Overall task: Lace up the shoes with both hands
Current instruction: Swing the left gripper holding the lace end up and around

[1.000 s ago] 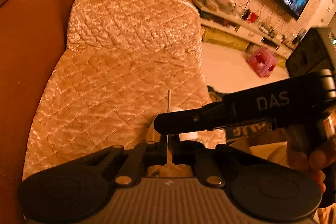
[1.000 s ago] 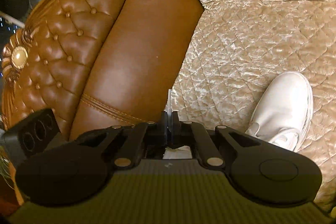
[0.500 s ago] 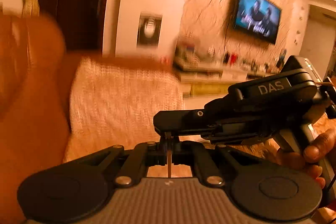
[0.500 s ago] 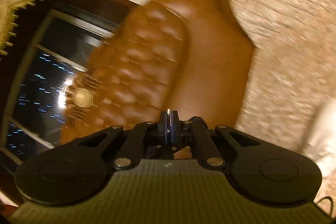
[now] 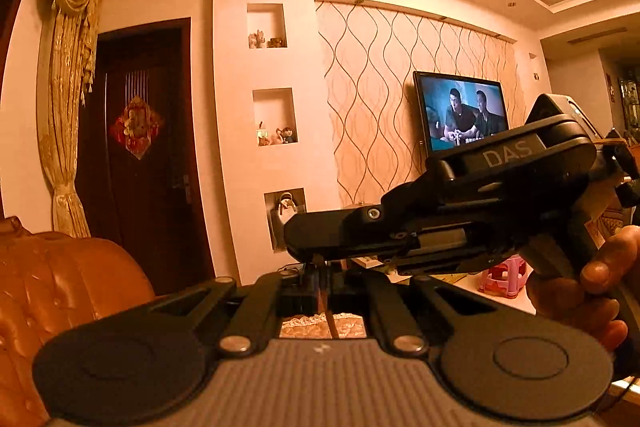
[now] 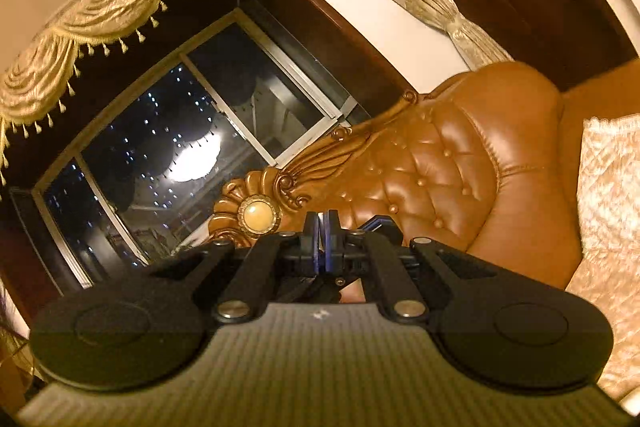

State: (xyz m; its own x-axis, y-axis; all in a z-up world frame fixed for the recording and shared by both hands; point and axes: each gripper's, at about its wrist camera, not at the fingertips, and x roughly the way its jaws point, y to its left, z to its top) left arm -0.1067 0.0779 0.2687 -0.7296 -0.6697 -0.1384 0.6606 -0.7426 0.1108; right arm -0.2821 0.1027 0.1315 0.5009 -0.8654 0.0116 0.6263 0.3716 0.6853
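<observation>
The shoe is in neither view. My left gripper (image 5: 320, 273) is shut on a thin pale shoelace (image 5: 328, 315) that runs from its fingers back down toward the camera. My right gripper (image 5: 298, 239) crosses just above and in front of it, coming in from the right in a person's hand (image 5: 600, 275). In its own view the right gripper (image 6: 323, 227) has its blue pads pressed together, with only a thin sliver of lace between them. Both grippers are held high and point roughly level.
A brown leather sofa (image 5: 60, 287) with a tufted back (image 6: 460, 155) and a quilted gold seat cover (image 6: 608, 187) lies below. Ahead are a dark door (image 5: 144, 147), wall niches, a television (image 5: 460, 115) and a pink stool (image 5: 506, 277). A curtained window (image 6: 180, 147) is behind the sofa.
Both grippers rose and tipped up together, staying shut. The sofa seat and white shoe dropped out of view. Walls, door and window now fill the views.
</observation>
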